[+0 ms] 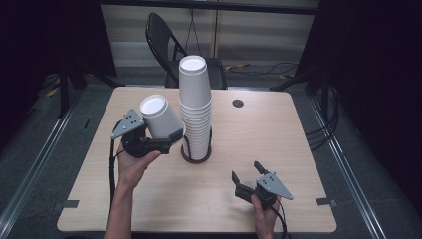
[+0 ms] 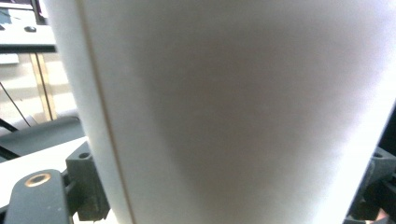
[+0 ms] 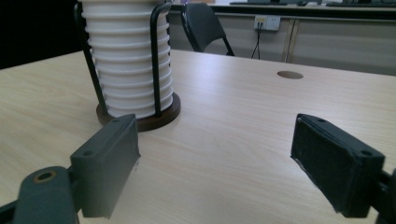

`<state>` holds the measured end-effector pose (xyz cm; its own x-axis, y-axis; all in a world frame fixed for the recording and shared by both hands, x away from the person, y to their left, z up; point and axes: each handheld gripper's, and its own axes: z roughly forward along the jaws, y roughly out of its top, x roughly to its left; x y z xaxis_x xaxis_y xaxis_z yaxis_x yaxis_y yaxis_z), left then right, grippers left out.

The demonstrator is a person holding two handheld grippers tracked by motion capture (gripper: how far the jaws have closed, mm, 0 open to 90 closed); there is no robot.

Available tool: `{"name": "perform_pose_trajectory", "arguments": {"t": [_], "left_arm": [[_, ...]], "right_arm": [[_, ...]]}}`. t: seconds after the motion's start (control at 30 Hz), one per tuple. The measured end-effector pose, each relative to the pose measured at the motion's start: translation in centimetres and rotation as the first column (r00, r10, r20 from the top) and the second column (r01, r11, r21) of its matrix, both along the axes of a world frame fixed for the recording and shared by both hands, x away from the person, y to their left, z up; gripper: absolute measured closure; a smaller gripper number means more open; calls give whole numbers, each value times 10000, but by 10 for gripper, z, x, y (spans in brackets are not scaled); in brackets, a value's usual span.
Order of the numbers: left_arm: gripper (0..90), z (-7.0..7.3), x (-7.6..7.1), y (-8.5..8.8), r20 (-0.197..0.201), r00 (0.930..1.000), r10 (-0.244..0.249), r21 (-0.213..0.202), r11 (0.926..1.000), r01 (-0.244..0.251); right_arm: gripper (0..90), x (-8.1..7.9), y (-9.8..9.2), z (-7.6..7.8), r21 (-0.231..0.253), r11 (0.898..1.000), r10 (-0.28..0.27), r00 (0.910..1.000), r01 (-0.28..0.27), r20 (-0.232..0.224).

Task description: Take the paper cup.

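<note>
One paper cup [image 1: 160, 117] is sitting clamped in the left gripper [image 1: 171, 137], tilted with its open mouth facing up and away from the stack of cups [image 1: 195, 107], just beside that stack on its left. In the left gripper view the cup's white wall [image 2: 233, 112] is pressing right up between the jaws. The stack is standing upright in a dark holder [image 1: 195, 155] with a round wooden base and thin black rods, near the middle of the table [image 1: 278, 139]. Nearer the person than the stack and off to its right, the right gripper [image 1: 247, 172] is resting low over the table, jaws spread wide and gripping nothing. In the right gripper view, the stack [image 3: 126, 60] is rising just beyond the left pad [image 3: 109, 165].
</note>
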<state>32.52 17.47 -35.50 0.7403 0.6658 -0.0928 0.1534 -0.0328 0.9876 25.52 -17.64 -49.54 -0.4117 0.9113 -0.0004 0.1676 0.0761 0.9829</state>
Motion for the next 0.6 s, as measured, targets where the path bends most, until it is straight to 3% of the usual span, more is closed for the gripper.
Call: {"name": "perform_pose_trajectory", "arguments": {"t": [0.13,0.17,0.27,0.37,0.43,0.5,0.6], "left_arm": [[126,-11,-3,-5,-445,9989,-155,-98,9998,151],[126,-13,-3,-6,-515,9985,-202,-96,9998,197],[126,-21,-7,-9,-763,9965,-333,-31,9994,332],[126,-28,-12,-12,-1000,9942,-401,9,9992,404],[126,-32,-14,-15,-1054,9932,-487,78,9987,498],[126,-38,-16,-19,-1264,9898,-649,72,9978,664],[126,-48,-22,-24,-1531,9852,-776,99,9967,800]], "right_arm": [[168,-1,11,4,-95,9992,377,9991,-379,-218],[172,-2,15,5,-291,9987,421,9989,-427,-191],[198,-5,25,6,-230,9964,816,9966,-819,-117],[233,-10,36,6,19,9898,1427,9897,-1427,84],[311,-12,47,5,-260,9848,1722,9850,-1719,76],[313,-13,52,5,-394,9810,1905,9817,-1901,63],[335,-14,58,4,-177,9763,2156,9765,-2156,-28]]}}
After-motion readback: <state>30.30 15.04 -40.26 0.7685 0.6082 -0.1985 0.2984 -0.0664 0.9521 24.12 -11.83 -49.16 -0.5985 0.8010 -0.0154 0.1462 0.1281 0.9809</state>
